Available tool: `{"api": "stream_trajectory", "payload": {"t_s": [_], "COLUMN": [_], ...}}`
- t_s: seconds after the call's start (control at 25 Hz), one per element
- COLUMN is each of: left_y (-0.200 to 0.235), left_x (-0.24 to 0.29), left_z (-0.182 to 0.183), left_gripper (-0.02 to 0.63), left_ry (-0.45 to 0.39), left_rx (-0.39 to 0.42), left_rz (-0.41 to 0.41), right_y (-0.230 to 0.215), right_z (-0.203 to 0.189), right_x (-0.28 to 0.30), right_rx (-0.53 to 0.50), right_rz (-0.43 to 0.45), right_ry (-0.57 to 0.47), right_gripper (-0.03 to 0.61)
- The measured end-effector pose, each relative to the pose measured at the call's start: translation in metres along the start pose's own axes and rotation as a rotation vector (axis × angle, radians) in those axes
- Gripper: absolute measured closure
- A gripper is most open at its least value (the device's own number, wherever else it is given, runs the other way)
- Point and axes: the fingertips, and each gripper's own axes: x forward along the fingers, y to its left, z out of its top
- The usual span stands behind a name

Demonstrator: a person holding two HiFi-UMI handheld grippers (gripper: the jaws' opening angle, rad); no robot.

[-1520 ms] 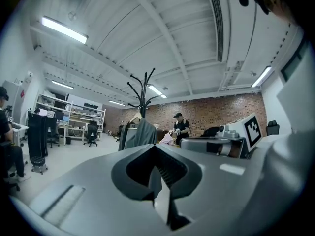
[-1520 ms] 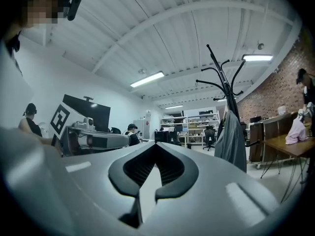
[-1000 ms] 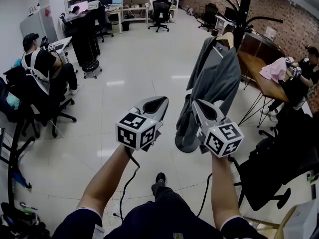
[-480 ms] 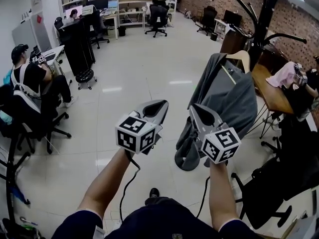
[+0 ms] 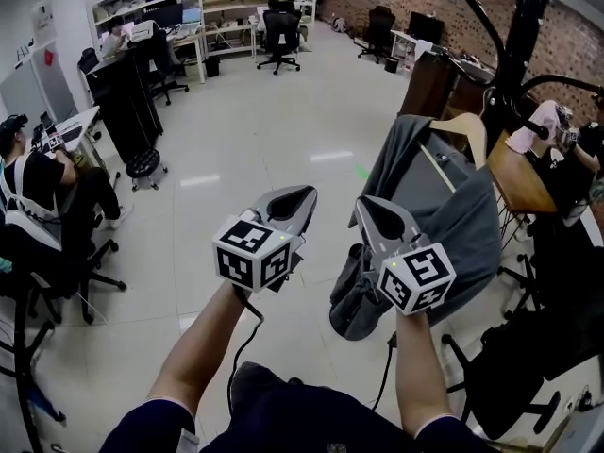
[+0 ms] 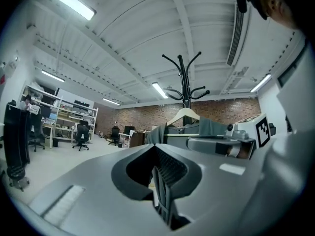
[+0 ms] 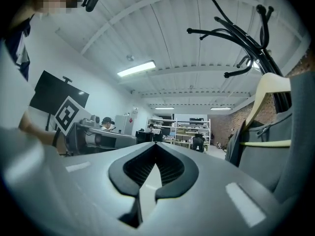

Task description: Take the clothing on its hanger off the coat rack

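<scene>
left tool: clenched, empty
right tool: clenched, empty
jacket: grey, limp, on pale wooden hanger, 2 o'clock of right tool
coat rack: black

The coat rack beyond the right gripper's fingers is cut off by the head view's top edge, and its lower pole is hidden behind the clothing. The hanger's hook is lost against the pole there. In the right gripper view the clothing, right of the fingers, is cut by the edge; in the left gripper view its lower part is covered by the right gripper.
</scene>
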Motion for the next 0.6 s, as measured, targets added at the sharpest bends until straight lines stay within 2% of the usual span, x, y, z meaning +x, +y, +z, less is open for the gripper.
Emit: {"api": "stream_trajectory", "payload": {"t_s": [0.2,0.44,0.6], "left_y": [0.005,0.000,0.000], "left_x": [0.054,0.119,0.148], "left_z": [0.003,0.003,0.007], "left_gripper": [0.601,0.601,0.601], "left_ry": [-0.012,-0.004,0.005], "left_rx": [0.015,0.049,0.073], "left_rz": [-0.132,-0.355,-0.495], "right_y": [-0.031,-0.085,-0.103], "right_z": [0.000,0.002,0.011], "right_x": [0.010,0.017,0.017], "right_rx": [-0.041,-0.056,-0.068], "right_rz": [-0.104,-0.329,-0.478], "right_ry": [0.010,0.018,0.013], "right_gripper": [0.577,0.577,0.577]}}
